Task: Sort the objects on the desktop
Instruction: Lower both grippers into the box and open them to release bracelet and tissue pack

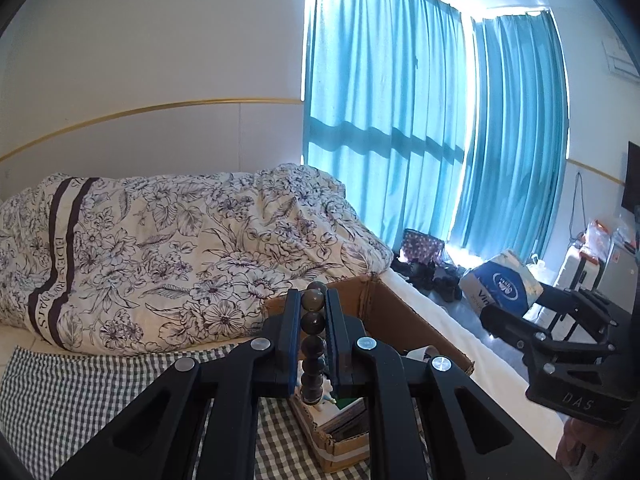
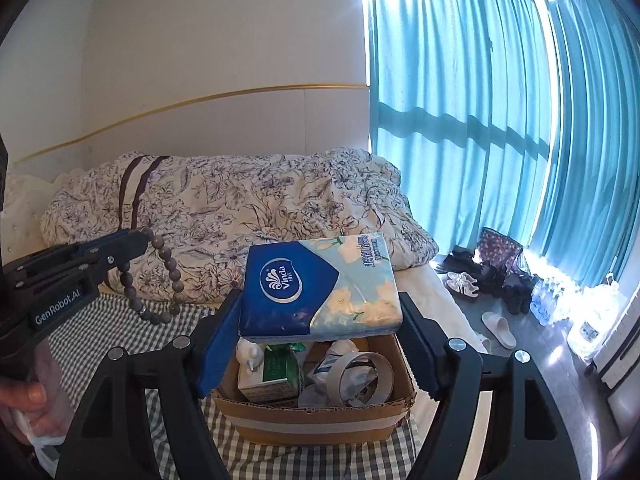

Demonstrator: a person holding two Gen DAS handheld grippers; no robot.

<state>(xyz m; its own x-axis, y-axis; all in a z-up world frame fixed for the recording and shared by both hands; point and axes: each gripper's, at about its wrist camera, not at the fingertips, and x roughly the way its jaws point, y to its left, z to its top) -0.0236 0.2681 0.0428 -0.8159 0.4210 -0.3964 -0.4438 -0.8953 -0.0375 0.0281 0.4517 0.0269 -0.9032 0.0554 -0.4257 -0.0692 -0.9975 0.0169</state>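
Note:
My left gripper (image 1: 313, 308) is shut on a string of dark round beads (image 1: 313, 322), which hangs in a loop below the fingers (image 2: 134, 242) in the right wrist view. My right gripper (image 2: 320, 302) is shut on a blue and white Vinda tissue pack (image 2: 320, 286) and holds it just above an open cardboard box (image 2: 312, 420). Inside the box lie a tape roll (image 2: 360, 376), a green and white carton (image 2: 272, 380) and a small white figurine (image 2: 250, 354). The left gripper (image 2: 144, 240) is left of the box and higher. A hand (image 2: 24, 400) holds its grip.
The box stands on a green checked cloth (image 2: 120, 332) on a bed, with a bunched floral quilt (image 2: 240, 204) behind. Teal curtains (image 2: 480, 120) cover the window. On the floor to the right are shoes (image 2: 464, 280), a slipper (image 2: 498, 330) and water bottles (image 2: 560, 300).

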